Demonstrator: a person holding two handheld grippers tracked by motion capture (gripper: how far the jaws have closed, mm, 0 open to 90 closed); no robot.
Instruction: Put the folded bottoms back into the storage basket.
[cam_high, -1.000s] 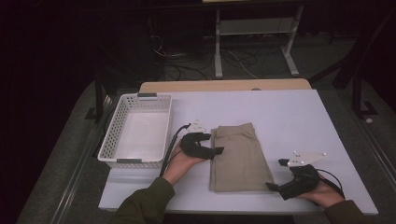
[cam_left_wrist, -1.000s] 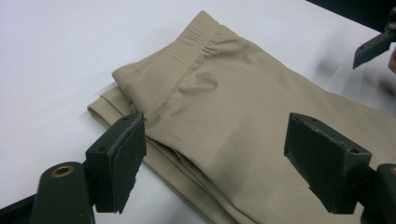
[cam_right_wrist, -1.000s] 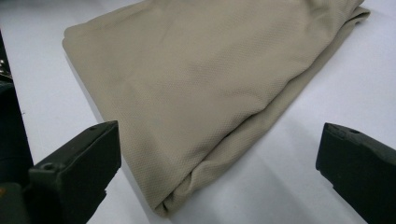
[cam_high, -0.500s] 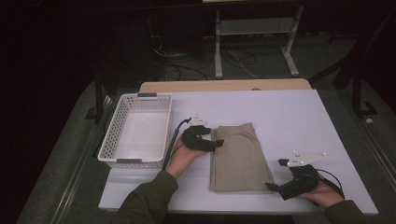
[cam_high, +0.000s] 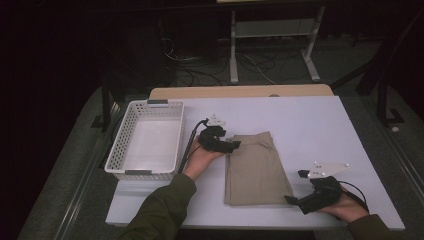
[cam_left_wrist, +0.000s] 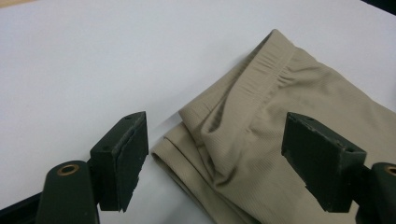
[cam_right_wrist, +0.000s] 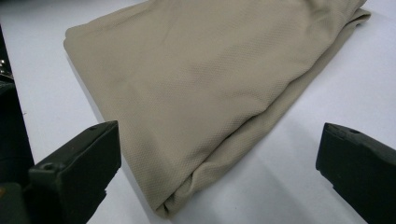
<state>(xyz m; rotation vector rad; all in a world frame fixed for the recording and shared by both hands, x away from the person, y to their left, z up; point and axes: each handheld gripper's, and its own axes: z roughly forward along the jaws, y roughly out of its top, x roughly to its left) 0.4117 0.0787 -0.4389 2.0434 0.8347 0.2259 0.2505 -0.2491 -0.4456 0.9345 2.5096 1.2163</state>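
Observation:
A folded tan garment (cam_high: 255, 167) lies flat in the middle of the white table (cam_high: 310, 125). My left gripper (cam_high: 234, 145) sits at the garment's far left corner, open, and in the left gripper view that corner (cam_left_wrist: 261, 135), with its gathered waistband, lies between the two spread jaws. My right gripper (cam_high: 292, 199) rests at the near right corner, open. The right gripper view looks across the folded cloth (cam_right_wrist: 210, 88) with both jaws wide apart and nothing pressed between them.
A white perforated basket (cam_high: 147, 140) stands empty at the table's left side, close to my left hand. A wooden strip (cam_high: 240, 92) borders the far edge. Dark floor, cables and a white frame lie beyond.
My left gripper has slid away from me along the garment's left edge, up to its far corner. The right gripper has stayed put.

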